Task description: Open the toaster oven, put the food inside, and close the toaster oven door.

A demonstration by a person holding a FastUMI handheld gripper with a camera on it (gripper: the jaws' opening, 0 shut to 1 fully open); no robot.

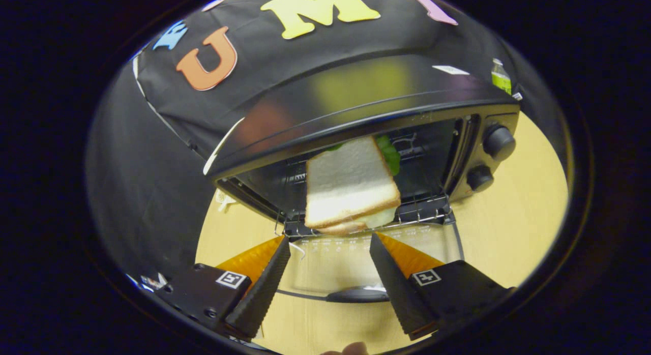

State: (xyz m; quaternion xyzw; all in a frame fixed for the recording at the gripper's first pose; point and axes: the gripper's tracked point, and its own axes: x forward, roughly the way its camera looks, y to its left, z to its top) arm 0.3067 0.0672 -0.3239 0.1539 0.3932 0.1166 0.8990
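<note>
A black toaster oven (356, 106) stands on the wooden table with its glass door (432, 243) folded down flat toward me. A sandwich (351, 184) of white bread with green lettuce lies on the wire rack (422, 212) in the oven's mouth, its near end reaching the rack's front edge. My gripper (330, 245) is open, just short of the sandwich and above the lowered door. Nothing is between its fingers. The door's dark handle (356, 295) lies between the fingers, below them.
Two black knobs (498, 142) sit on the oven's right panel. A green-labelled bottle (500, 76) stands behind the oven at the right. The light wooden table (513, 233) extends to the right and left of the oven. A fingertip (351, 349) shows by the near edge.
</note>
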